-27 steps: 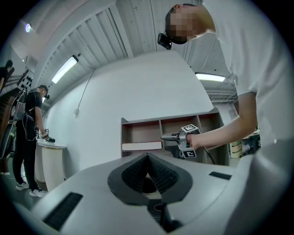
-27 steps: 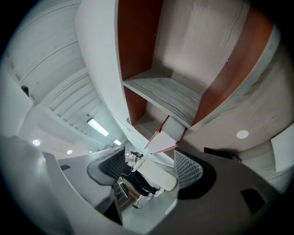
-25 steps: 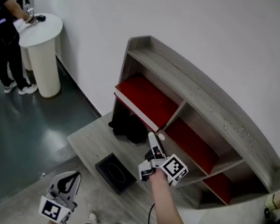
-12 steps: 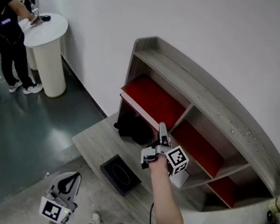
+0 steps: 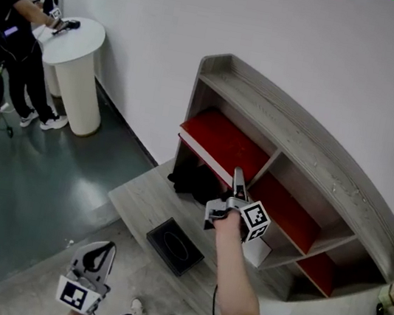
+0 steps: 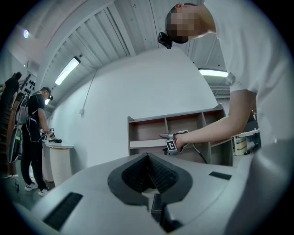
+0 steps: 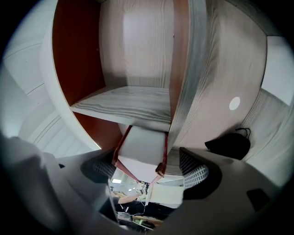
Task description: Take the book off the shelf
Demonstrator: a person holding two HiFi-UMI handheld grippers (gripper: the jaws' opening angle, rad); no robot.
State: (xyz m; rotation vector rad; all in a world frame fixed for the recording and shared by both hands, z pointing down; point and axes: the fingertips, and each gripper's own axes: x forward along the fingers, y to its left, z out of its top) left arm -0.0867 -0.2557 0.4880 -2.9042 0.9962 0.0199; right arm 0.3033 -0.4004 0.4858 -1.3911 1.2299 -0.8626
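The grey wooden shelf (image 5: 304, 145) with red inner panels stands against the white wall. My right gripper (image 5: 232, 192) reaches level to the front of its middle divider, rolled onto its side. In the right gripper view a book (image 7: 140, 156) with red covers and white pages sits edge-on between the jaws of that gripper (image 7: 148, 170). The jaws have just been opening; the ribbed pads (image 7: 193, 172) stand wide and off the covers. In the head view the hand hides the book. My left gripper (image 5: 101, 248) (image 6: 148, 158) hangs low and level, shut on nothing.
A black open box (image 5: 175, 245) lies on the low wooden platform (image 5: 137, 199) in front of the shelf. A black bag (image 5: 195, 179) (image 7: 228, 143) sits under the left compartment. At the far left a person (image 5: 12, 32) stands at a white round pedestal table (image 5: 76, 73).
My right gripper has moved a little closer to the shelf and rolled, its marker cube turning over. The left gripper has stayed where it was.
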